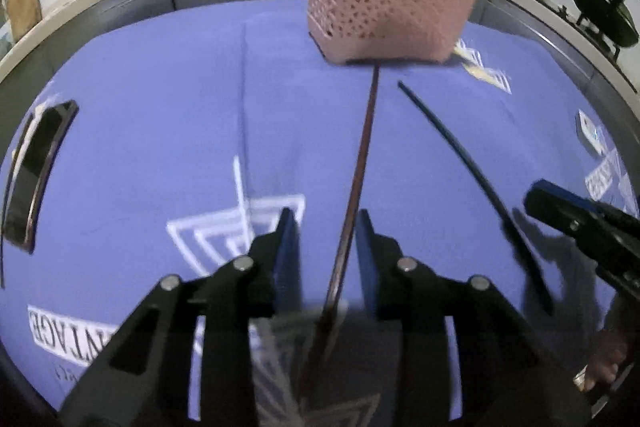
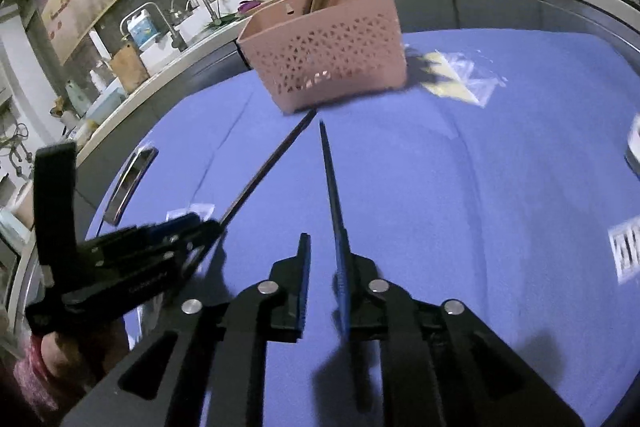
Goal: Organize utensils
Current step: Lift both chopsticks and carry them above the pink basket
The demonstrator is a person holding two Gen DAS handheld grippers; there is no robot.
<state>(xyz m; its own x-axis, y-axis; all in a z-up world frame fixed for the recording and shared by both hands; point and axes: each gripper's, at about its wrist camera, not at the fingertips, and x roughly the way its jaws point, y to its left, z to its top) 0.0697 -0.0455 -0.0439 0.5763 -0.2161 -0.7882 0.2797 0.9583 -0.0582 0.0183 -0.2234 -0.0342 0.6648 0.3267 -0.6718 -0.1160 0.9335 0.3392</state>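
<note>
Left wrist: chopstick (image 1: 360,171) between jaws (untouched).

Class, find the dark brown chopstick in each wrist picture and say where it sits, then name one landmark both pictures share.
Left wrist view: the dark brown chopstick runs up the centre, from between the left gripper's jaws towards the basket.
Right wrist view: it slants left of centre, from the left gripper up to the basket's foot.
Shared landmark: the pink perforated plastic basket on the blue cloth.
</note>
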